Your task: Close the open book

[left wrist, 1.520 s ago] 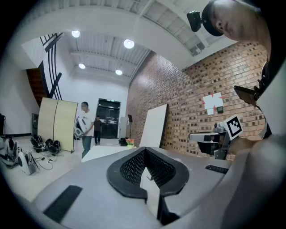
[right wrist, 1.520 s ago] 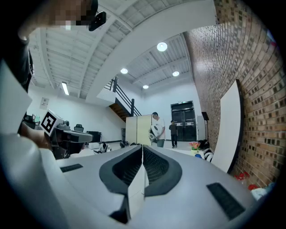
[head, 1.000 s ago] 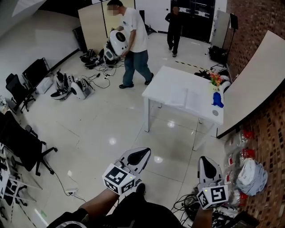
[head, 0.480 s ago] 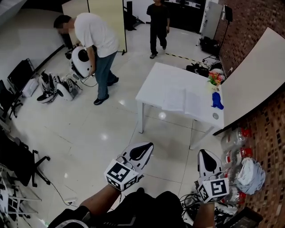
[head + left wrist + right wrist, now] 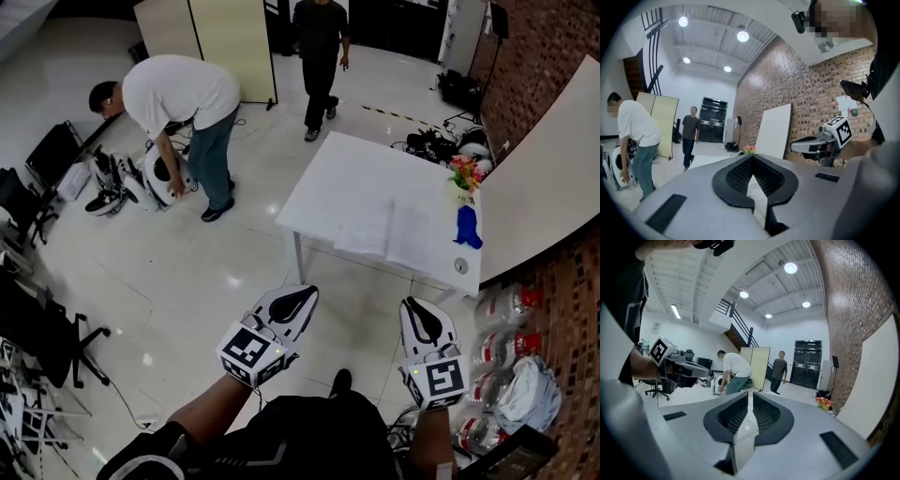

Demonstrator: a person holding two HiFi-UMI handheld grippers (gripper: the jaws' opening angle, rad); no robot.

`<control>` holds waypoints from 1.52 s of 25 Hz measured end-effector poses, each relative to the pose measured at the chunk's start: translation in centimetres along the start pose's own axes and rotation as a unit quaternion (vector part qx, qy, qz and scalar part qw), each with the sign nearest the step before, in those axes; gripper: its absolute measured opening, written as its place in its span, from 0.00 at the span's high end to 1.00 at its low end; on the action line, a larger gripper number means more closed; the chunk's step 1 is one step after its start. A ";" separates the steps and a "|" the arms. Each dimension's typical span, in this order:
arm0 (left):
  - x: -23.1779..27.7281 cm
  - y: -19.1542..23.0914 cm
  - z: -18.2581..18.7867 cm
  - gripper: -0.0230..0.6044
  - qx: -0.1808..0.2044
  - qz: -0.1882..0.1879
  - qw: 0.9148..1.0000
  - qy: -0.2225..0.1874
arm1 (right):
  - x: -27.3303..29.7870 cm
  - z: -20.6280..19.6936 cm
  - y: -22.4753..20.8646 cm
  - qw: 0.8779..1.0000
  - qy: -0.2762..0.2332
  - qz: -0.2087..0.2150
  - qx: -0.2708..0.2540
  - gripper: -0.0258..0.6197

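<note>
Book (image 5: 389, 230) lies open on the white surface (image 5: 336, 173), well apart from the left hand-held gripper (image 5: 300, 298) and right hand-held gripper (image 5: 414, 309), both empty, jaws pressed together.

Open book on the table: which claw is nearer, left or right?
Right. In the head view the right claw is short of the table, almost straight in line with the open book; the left claw is further off to its left.
</note>
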State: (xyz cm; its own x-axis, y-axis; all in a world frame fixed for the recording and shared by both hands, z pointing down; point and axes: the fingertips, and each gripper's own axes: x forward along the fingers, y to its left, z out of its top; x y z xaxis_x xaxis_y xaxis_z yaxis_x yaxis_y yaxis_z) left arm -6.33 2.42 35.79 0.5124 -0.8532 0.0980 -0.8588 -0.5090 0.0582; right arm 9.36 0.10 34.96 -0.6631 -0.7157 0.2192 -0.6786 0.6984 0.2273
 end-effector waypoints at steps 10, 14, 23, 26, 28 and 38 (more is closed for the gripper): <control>9.5 4.1 1.2 0.97 0.009 0.037 0.999 0.010 | 7.2 0.6 -8.6 0.999 -0.024 0.031 -0.003 0.95; 12.1 7.6 1.3 0.97 0.001 0.035 0.999 0.007 | 11.2 0.6 -10.2 0.999 -0.016 0.028 0.002 0.95; 17.9 16.5 -3.9 0.97 -0.020 -0.016 0.999 0.037 | 24.0 -2.2 -8.0 0.994 0.076 0.071 -0.040 0.87; 19.2 18.4 -6.6 0.97 -0.026 -0.033 0.997 0.069 | 27.5 -6.0 -5.9 0.985 0.128 0.103 -0.052 0.81; 20.1 19.3 -8.8 0.97 -0.035 -0.036 0.994 0.093 | 29.3 -9.3 -4.6 0.974 0.170 0.128 -0.074 0.81; 22.9 20.5 -18.9 0.97 -0.081 -0.005 0.979 0.185 | 34.6 -22.1 0.4 0.897 0.276 0.252 -0.234 0.76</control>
State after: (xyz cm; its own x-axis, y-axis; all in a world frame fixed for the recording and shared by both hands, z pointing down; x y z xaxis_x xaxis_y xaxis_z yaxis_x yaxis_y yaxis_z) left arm -12.22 -25.37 57.98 0.5115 -0.7330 0.4483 -0.8577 -0.4667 0.2155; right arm -6.85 -24.48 63.61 -0.5026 -0.2912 0.8140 -0.0430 0.9488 0.3129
